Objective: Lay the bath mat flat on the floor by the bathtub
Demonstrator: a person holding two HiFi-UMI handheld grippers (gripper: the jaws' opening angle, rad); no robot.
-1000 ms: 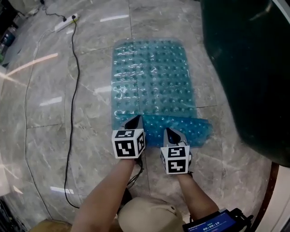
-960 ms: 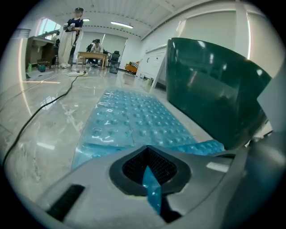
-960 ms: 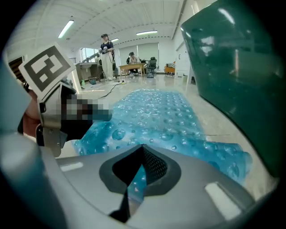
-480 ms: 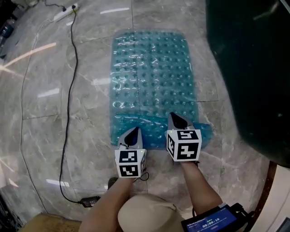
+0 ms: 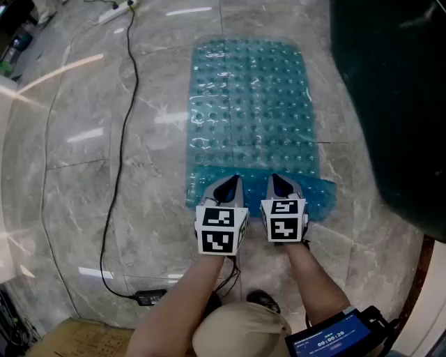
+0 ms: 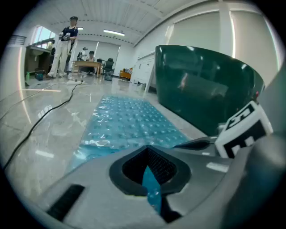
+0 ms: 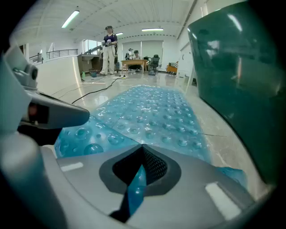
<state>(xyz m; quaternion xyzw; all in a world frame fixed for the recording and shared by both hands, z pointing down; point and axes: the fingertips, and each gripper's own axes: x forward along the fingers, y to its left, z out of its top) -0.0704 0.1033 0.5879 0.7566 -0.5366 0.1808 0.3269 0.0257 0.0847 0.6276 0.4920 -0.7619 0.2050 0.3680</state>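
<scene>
The translucent blue bath mat [image 5: 251,104] with rows of bumps lies on the marble floor beside the dark green bathtub [image 5: 397,104]. Its near end is doubled over into a strip [image 5: 317,195]. My left gripper [image 5: 227,185] and right gripper [image 5: 279,184] sit side by side at this near end, both shut on the mat's edge. A blue sliver of mat [image 6: 151,185] shows pinched between the left jaws in the left gripper view. The right gripper view shows the same: mat edge [image 7: 135,188] clamped, the mat [image 7: 152,107] spreading ahead along the tub [image 7: 241,76].
A black cable [image 5: 124,118] runs over the floor left of the mat to a plug brick [image 5: 150,296] and a white power strip [image 5: 115,10]. A cardboard box [image 5: 77,342] stands near left. People and desks [image 7: 109,56] are far off.
The left gripper has come up and rightwards beside the right one, so both now sit level and close together at the mat's folded near end. Both stay clamped on the edge.
</scene>
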